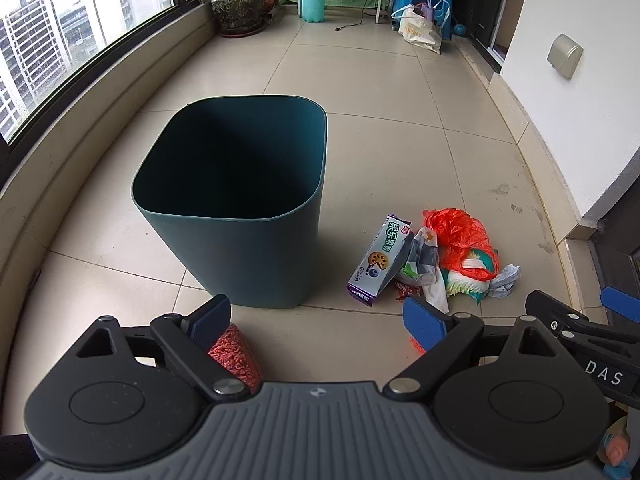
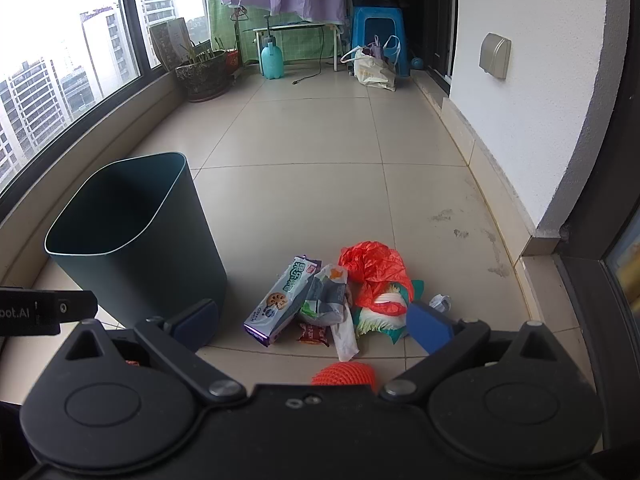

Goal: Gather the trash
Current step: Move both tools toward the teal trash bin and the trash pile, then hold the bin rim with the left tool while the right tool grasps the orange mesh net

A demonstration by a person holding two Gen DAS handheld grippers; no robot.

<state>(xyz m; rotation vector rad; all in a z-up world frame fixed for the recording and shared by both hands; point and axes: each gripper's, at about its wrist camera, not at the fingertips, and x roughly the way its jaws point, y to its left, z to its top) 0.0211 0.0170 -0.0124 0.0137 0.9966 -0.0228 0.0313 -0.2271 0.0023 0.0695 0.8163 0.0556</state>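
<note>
You held both the left gripper (image 1: pixel 318 322) and right gripper (image 2: pixel 314 322) spread and empty; the trash pile (image 2: pixel 340 300) lay lower center, right of the bin (image 1: pixel 240 200).

- A dark green matt plastic bin (image 1: pixel 236 204) with smooth walls is seen.
- At its 3 o'clock, a glossy printed cardboard biscuit box (image 1: pixel 378 258) is seen beside a crinkled, thin orange plastic bag (image 1: pixel 460 236).
- At 4 o'clock, crumpled white paper (image 1: pixel 505 280) is seen.
- Glazed beige floor tiles (image 2: pixel 312 140) are faintly reflective.
- Blue matt gripper pads (image 1: pixel 424 322) are mounted on black plastic.
</note>
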